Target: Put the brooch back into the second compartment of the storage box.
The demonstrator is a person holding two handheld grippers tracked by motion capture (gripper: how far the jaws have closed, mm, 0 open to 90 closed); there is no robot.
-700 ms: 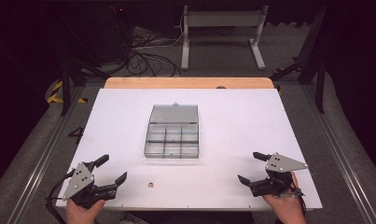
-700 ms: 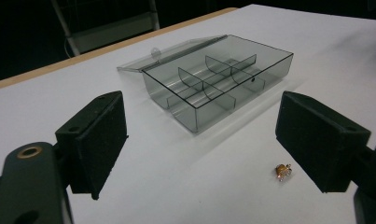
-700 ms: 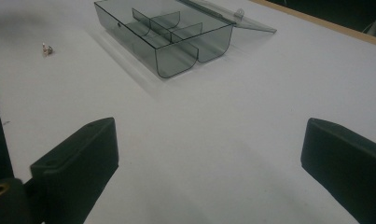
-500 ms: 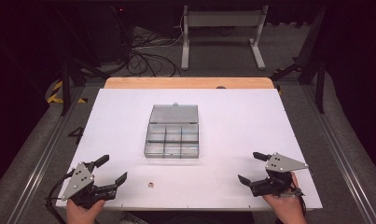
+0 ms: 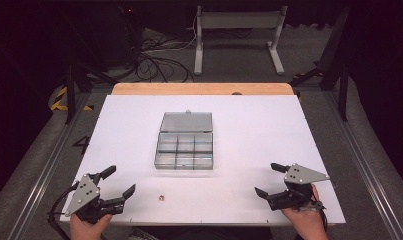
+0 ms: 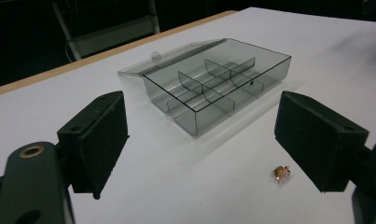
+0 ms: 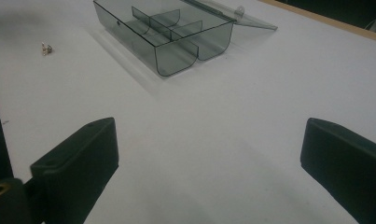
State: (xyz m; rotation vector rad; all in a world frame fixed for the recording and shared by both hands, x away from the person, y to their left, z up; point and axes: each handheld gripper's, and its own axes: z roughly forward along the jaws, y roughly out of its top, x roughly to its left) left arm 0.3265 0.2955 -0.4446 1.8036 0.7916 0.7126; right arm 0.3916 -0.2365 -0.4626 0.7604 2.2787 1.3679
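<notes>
A clear grey plastic compartment box (image 5: 184,148) lies in the middle of the white table (image 5: 249,130), its lid (image 5: 187,121) folded flat open toward the far side. The compartments look empty. A tiny metallic piece (image 5: 161,198) rests on the table near the front edge, a little right of my left gripper (image 5: 120,183). That gripper sits at the front left corner, held by a hand, jaws wide open with nothing between them. My right gripper (image 5: 267,180) is at the front right, also open and holding nothing. The box (image 6: 217,82) and the small piece (image 6: 282,173) lie ahead in the left gripper view.
A wooden strip (image 5: 203,88) runs along the table's far edge. Beyond it stand a white metal frame (image 5: 237,31) and loose cables (image 5: 154,55) on the dark floor. Metal rails (image 5: 44,165) flank the table on both sides.
</notes>
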